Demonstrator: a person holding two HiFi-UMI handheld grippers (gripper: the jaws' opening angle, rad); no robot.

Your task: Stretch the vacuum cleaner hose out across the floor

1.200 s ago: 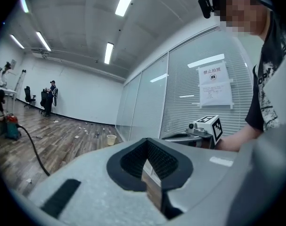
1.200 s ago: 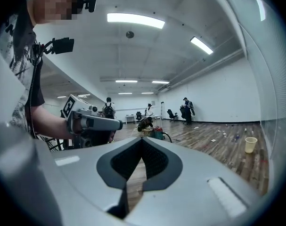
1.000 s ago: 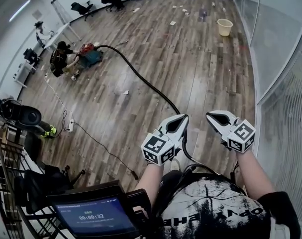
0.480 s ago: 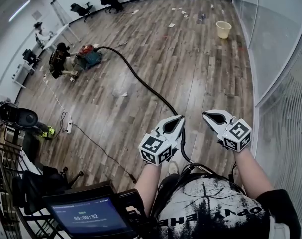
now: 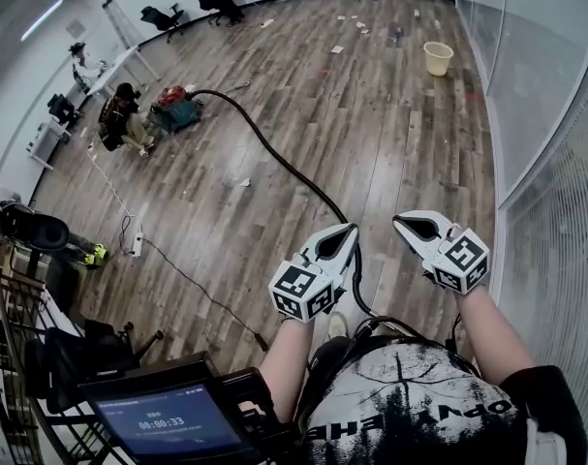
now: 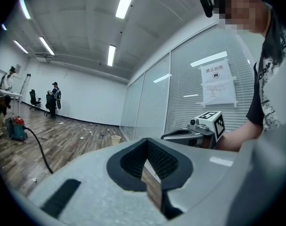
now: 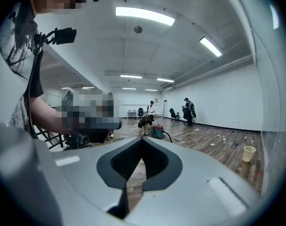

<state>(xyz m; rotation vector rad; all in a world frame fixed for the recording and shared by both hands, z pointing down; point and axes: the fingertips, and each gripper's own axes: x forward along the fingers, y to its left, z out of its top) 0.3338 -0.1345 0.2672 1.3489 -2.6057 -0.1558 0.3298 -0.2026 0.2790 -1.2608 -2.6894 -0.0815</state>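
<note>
The black vacuum hose (image 5: 284, 163) runs from the red and teal vacuum cleaner (image 5: 174, 108) at the far left across the wood floor. It passes under my left gripper (image 5: 348, 231) and curls by my feet. That gripper is shut with nothing between its jaws and hovers above the hose. My right gripper (image 5: 402, 223) is also shut and empty, level with the left and to its right. In the left gripper view the hose (image 6: 39, 149) leads to the vacuum cleaner (image 6: 15, 128). In the right gripper view the vacuum cleaner (image 7: 157, 132) stands far off beyond the shut jaws.
A person (image 5: 119, 116) crouches beside the vacuum. A yellow bucket (image 5: 437, 54) stands by the glass wall (image 5: 536, 114) on the right. A thin cable and power strip (image 5: 136, 245) lie at left. A cart with a tablet (image 5: 168, 419) is at my lower left. Paper scraps litter the far floor.
</note>
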